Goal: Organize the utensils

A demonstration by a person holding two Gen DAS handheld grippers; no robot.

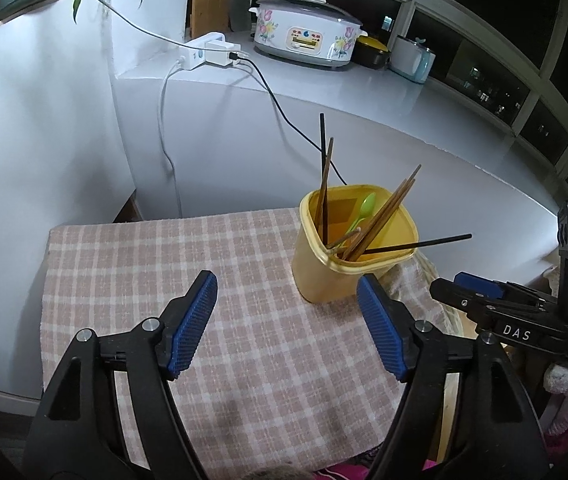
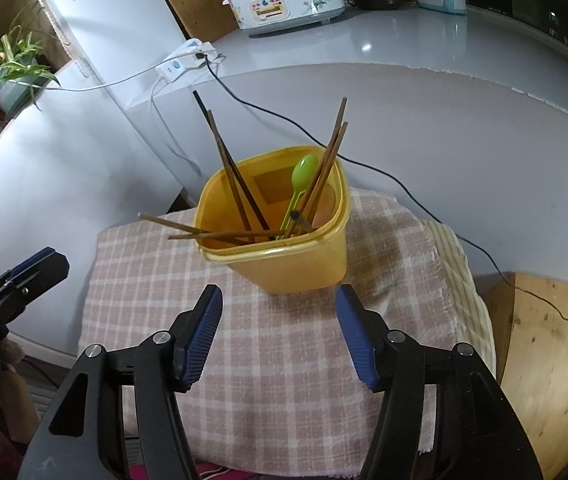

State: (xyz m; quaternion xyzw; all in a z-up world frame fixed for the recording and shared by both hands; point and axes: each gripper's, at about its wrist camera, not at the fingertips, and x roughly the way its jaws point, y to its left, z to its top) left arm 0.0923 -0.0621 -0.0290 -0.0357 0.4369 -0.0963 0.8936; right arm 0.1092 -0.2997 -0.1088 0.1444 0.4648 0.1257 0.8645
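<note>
Yellow plastic tub point(image 2: 276, 236) sits right of centre in the left wrist view and dead centre in the right wrist view, standing on a pink checked cloth point(image 2: 268, 364), and it is packed. Brown chopsticks point(image 2: 325, 168) lean against its far right corner, another brown stick and a black chopstick point(image 2: 230, 160) rise toward the upper left, and a green spoon point(image 2: 297, 188) stands among them. Two more brown sticks point(image 2: 176, 230) lie low across the left rim, poking out sideways, and in the left wrist view a second black stick point(image 1: 423, 243) juts out flat over the right rim.

Both tools hang back, low in their frames. The left gripper point(image 1: 287, 326) has its blue pads spread wide with nothing between them but cloth. The right gripper point(image 2: 278, 334) is the same story: jaws wide apart, empty, the tub just beyond its tips.

So where does the job stand? Every utensil in view is already inside the tub, and no loose piece shows on the cloth. By my reading the collecting is done or nearly so. What could remain is tidying: those sticks lying almost flat over the rim look ready to tip out, and standing them upright would finish things neatly.
</note>
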